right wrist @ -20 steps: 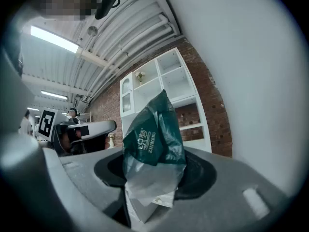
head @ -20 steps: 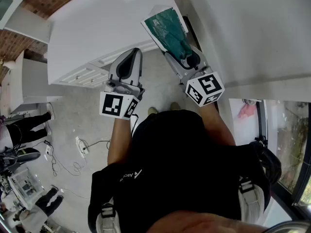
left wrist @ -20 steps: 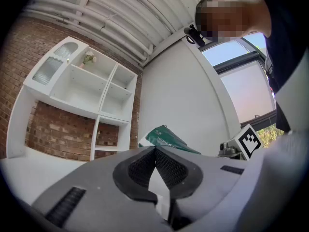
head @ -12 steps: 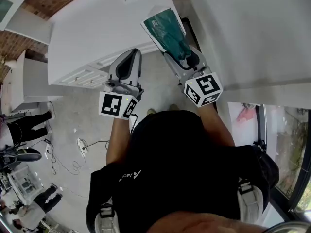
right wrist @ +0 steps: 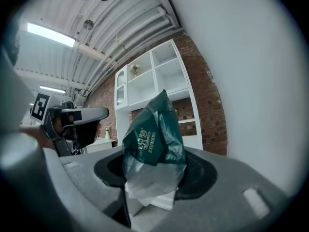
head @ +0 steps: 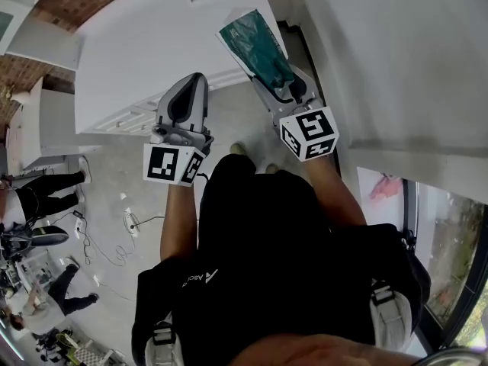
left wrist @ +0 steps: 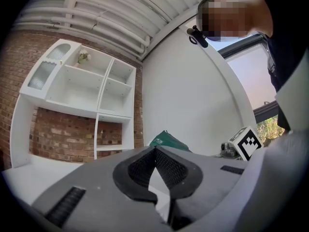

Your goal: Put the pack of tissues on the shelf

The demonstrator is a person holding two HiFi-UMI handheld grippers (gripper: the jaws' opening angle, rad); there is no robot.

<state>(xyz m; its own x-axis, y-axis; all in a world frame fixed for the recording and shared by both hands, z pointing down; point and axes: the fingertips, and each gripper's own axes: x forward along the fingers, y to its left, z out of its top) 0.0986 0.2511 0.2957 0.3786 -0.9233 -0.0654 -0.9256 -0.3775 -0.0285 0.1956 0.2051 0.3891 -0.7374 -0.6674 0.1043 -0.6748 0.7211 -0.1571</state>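
Note:
The pack of tissues (head: 255, 43) is a dark green plastic packet with a clear lower part. It sticks out ahead of my right gripper (head: 285, 88), whose jaws are shut on its lower end. In the right gripper view the pack (right wrist: 155, 139) stands upright between the pads. My left gripper (head: 191, 82) is held beside it to the left, shut with nothing in it; its fingertips (left wrist: 155, 150) touch. From there the pack (left wrist: 166, 140) peeks over the jaws. The white shelf unit (left wrist: 82, 93) with open compartments stands against a brick wall, also ahead in the right gripper view (right wrist: 159, 79).
A white cabinet with drawers (head: 141, 117) lies just under the left gripper. A tall white panel (head: 396, 52) runs along the right. Other people (head: 38, 197) and cables (head: 130, 226) are on the floor at left. A window (head: 450, 265) is at lower right.
Both grippers have shifted a little up and left in the head view as the person moved forward. The pack stays in the right gripper's jaws.

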